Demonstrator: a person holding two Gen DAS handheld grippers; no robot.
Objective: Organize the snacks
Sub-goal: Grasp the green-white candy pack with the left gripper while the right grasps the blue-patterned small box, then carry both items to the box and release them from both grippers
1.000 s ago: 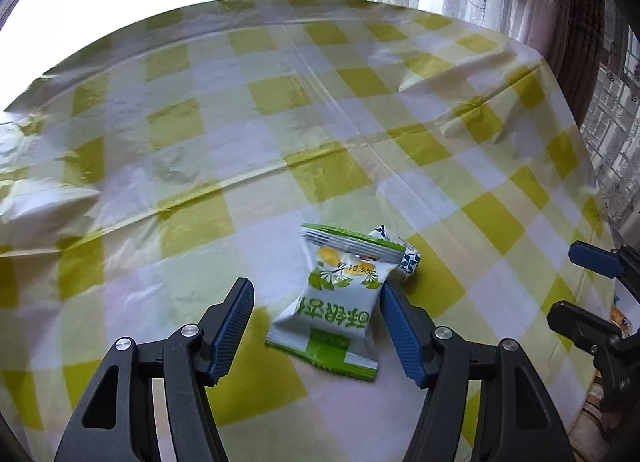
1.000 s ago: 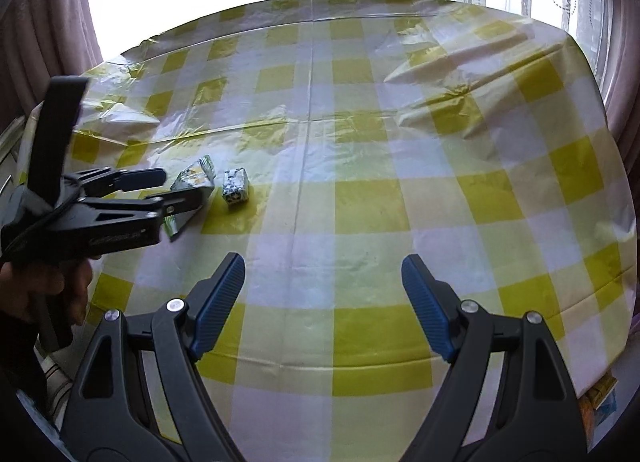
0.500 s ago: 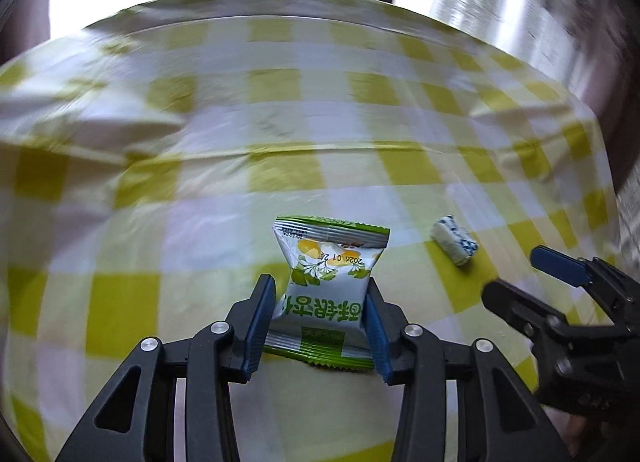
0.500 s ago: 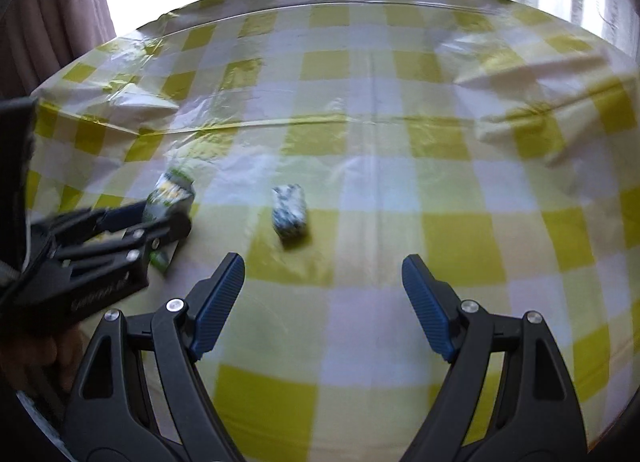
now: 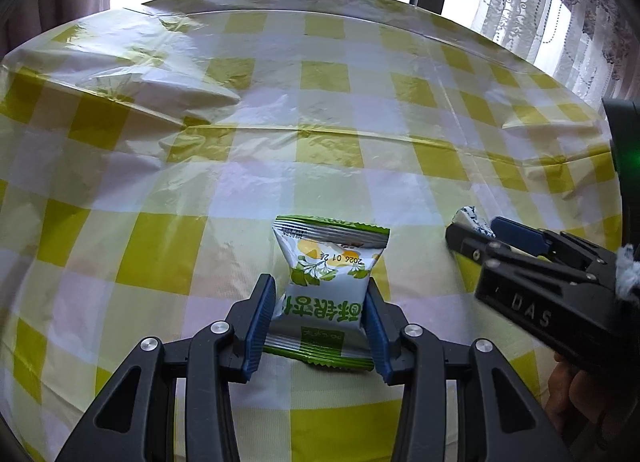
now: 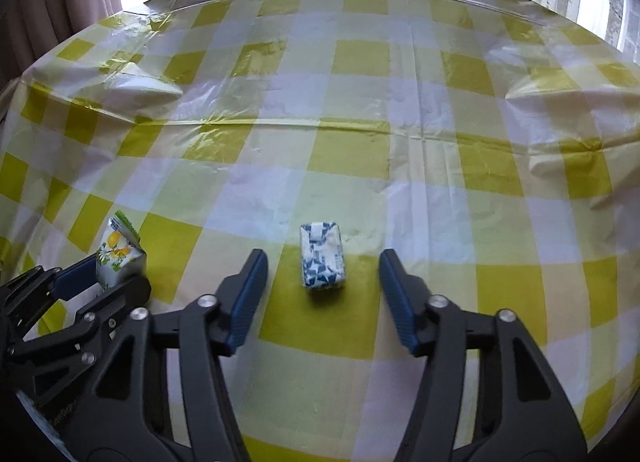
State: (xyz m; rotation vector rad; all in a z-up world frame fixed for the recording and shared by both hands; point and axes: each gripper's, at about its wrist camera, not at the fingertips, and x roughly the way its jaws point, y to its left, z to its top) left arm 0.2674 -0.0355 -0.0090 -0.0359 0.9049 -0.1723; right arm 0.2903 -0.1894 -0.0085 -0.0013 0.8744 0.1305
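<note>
Since a second ago: both my grippers have closed in on the two snacks; the left jaws narrowed onto the packet, the right jaws have just been closing with the small block between them.
Left gripper (image 5: pixel 320 322): clamped on the green-and-white snack packet (image 5: pixel 328 286); both blue pads press its sides near the lower end, as I see it from the left wrist.
Packet position: lower middle of the left view, printed face up, top seal pointing away from me; I cannot tell whether its underside rests on the cloth or is lifted.
Right gripper (image 6: pixel 322 294): jaws parted, pads clear of the blue-and-white wrapped snack (image 6: pixel 322 256), gaps showing on both sides.
Blue-and-white snack position: lying flat on a yellow square of the checked tablecloth (image 6: pixel 360 150), between the right fingertips, just ahead of them.
Cross-check: in the left view the wrapped snack (image 5: pixel 470 220) peeks out at the tips of the right gripper (image 5: pixel 480 236); in the right view the left gripper (image 6: pixel 116 280) holds the packet (image 6: pixel 118 250) at far left.
Spacing: the two snacks sit near each other, not touching.
Person: a hand (image 5: pixel 576 402) grips the right tool's handle.
</note>
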